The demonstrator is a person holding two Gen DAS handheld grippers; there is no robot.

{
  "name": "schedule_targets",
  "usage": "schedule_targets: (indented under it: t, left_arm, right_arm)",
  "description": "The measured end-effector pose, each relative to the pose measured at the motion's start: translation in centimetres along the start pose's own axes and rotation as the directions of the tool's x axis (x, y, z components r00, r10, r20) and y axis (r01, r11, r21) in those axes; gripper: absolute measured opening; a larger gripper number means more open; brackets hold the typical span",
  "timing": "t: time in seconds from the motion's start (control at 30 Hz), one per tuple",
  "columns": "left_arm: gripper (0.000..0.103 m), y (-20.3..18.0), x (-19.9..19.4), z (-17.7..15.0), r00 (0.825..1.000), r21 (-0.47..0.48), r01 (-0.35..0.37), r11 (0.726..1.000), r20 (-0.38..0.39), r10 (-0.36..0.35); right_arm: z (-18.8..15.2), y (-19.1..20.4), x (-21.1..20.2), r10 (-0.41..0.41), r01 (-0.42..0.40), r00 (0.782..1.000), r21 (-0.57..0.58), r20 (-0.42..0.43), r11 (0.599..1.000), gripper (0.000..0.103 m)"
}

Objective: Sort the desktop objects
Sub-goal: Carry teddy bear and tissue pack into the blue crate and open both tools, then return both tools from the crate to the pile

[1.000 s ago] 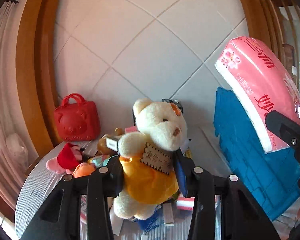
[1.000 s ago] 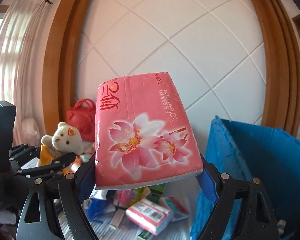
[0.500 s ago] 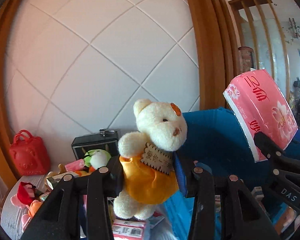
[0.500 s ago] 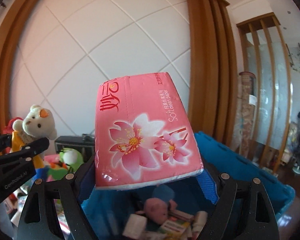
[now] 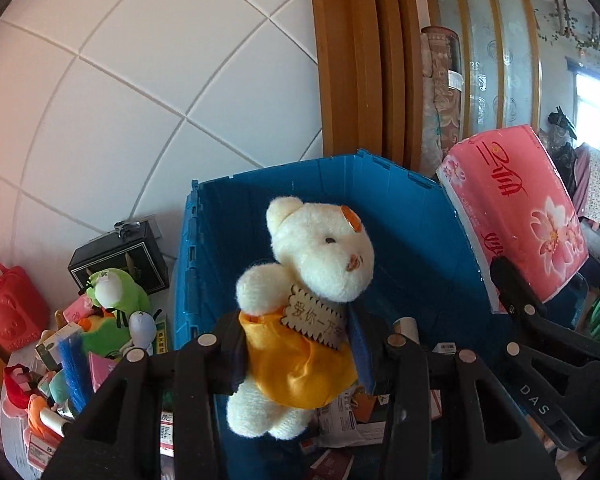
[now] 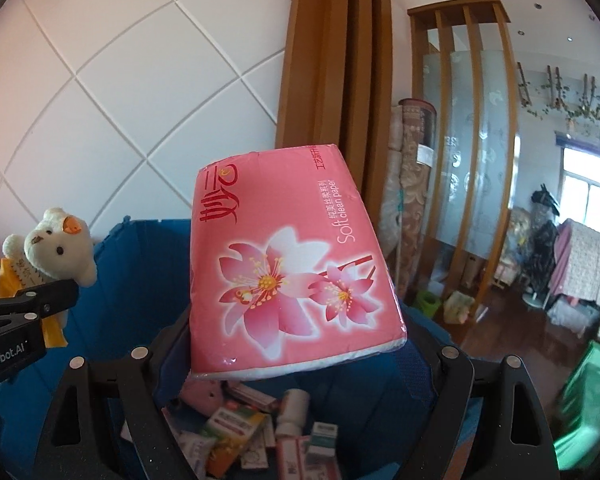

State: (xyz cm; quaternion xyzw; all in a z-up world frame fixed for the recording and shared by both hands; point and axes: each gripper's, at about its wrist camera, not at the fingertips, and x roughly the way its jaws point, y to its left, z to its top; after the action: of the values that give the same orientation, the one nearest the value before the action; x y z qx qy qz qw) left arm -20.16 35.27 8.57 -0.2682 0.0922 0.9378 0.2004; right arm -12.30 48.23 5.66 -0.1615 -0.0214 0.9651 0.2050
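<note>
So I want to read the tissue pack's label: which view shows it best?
The right wrist view: the tissue pack faces the camera, printed face unobstructed. The left wrist view shows it edge-on at the far right.

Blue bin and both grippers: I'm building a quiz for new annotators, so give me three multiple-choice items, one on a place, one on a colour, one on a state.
1. Where is the teddy bear?
A. On the floor
B. In the left gripper, over the blue bin
C. Inside the red bag

2. What colour is the bear's outfit?
A. Green
B. Purple
C. Yellow-orange

3. What state is the right gripper in?
A. Shut on the tissue pack
B. Open and empty
C. Holding a bottle

Answers: 1 B, the fingers clamp the bear's body with the bin's inside behind it. 2 C, the cloth at its waist is yellow-orange. 3 A, the pack sits squeezed between both fingers.
</note>
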Motion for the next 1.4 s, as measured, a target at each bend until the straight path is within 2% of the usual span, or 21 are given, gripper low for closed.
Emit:
schedule_targets:
  t: [0.17,0.37,0.5,0.7,0.77,0.97,1.4]
  left_arm:
    - [0.041,-0.9,0.7,-0.4,1.000,0.020,0.012,1.000,-0.018,-0.012]
    - [0.043,-1.5,1.5,-0.4,0.998,0.040,-0.003,0.999,-0.058,0.005]
    - [0.051,-1.5,1.9,-0.4,0.996,0.040,-0.007,0.999,-0.086,0.010]
    - [0.053,-1.0,2.3,-0.6,0.994,0.024,0.006,1.000,-0.112,-0.003]
    - [0.053,-1.0,2.3,-0.8,0.993,0.022,0.013,1.000,-0.119,-0.010]
    - [0.053,-1.1,2.8,-1.6,0.990,0.018,0.017,1.000,-0.141,-0.014]
    - [0.053,1.5,-0.7,-2.6,1.000,-0.037,0.016,0.999,-0.019,-0.017]
  right_arm:
    - [-0.4,-0.2,0.4,-0.016,0.016,1.000,-0.017,-0.025,1.000,0.087]
    - [-0.9,-0.3,1.3,-0.032,0.030,0.998,-0.040,-0.046,0.999,0.087]
    - [-1.2,-0.6,2.1,-0.036,0.034,0.997,-0.037,-0.066,0.999,0.088]
    - [-1.0,-0.9,2.8,-0.042,0.041,0.997,-0.023,-0.065,0.999,0.093]
    - [-0.9,-0.8,2.7,-0.050,0.049,0.997,-0.022,-0.057,0.999,0.102]
    - [-0.9,-0.4,2.2,-0.063,0.062,0.997,-0.038,-0.036,0.997,0.103]
    - [-1.2,0.0,1.3,-0.060,0.058,0.997,-0.048,-0.045,0.997,0.103]
